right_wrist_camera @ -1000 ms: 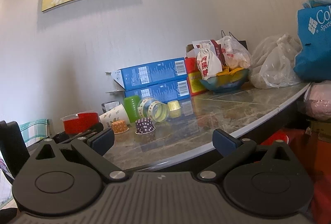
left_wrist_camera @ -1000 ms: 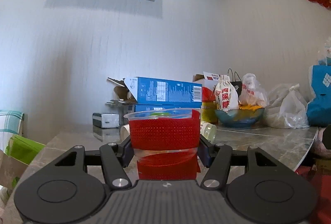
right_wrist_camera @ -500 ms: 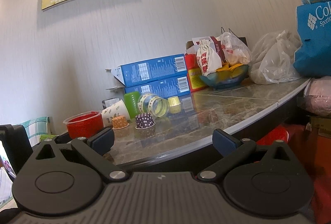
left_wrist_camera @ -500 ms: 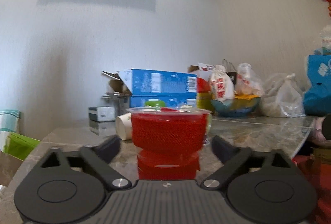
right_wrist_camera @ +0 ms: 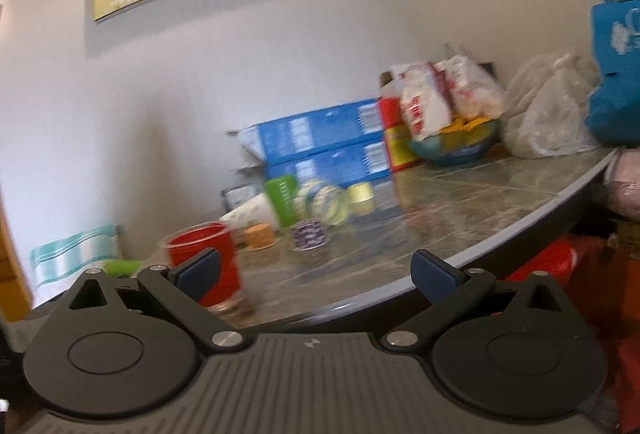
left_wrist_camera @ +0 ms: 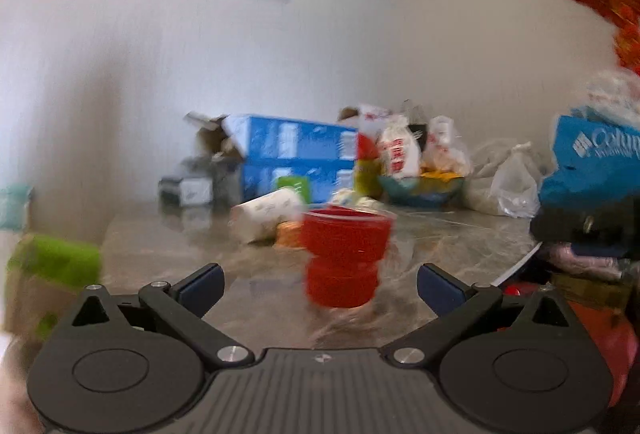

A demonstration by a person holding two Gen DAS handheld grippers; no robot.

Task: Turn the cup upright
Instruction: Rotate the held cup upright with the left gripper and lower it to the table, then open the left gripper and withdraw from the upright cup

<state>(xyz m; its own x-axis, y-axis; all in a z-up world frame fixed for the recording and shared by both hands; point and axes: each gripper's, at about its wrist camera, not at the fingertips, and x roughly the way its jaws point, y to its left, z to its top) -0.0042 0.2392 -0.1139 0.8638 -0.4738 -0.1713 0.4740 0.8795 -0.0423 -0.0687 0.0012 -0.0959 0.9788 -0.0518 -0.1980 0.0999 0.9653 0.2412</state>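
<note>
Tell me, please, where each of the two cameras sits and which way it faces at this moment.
Left wrist: sits on the left gripper, looks level across the marble table toward the wall; its own open jaws frame the upright red cup.
Right wrist: sits on the right gripper off the table's edge, faces the same wall; its open jaws show.
Shared: the red cup, the blue boxes, the blue bowl.

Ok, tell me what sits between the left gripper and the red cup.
Nothing: in the left wrist view only bare marble table lies between the open left gripper and the upright red cup.
</note>
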